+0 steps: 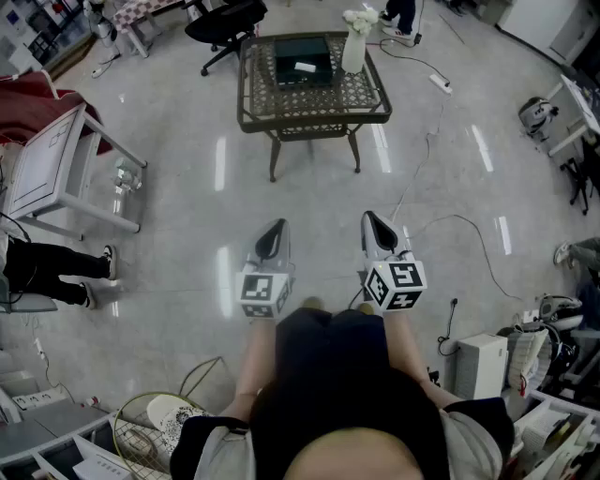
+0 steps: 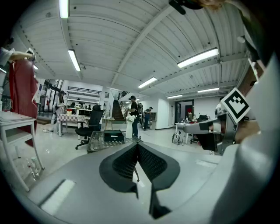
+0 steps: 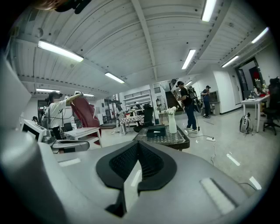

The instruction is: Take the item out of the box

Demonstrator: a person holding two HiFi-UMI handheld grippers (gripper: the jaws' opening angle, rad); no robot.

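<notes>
Upper centre: dark flat box [image 1: 286, 71] on brown lattice bench [image 1: 309, 105], well apart from both grippers. Jaws of left gripper [image 1: 274, 231] and right gripper [image 1: 372, 221] pressed together, empty. Small white item [image 1: 306, 67] inside looks light, stiffness unclear; probably pinch its long edges.

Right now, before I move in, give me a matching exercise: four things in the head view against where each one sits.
Things:
1. dark box
2. white vase
3. black office chair
4. power strip

Places:
A. on the floor, right of the table
B. on the table, centred, towards its far side
C. on the floor beyond the table's far left corner
D. on the table, at its far right

Pairs: 1-B, 2-D, 3-C, 4-A.
</notes>
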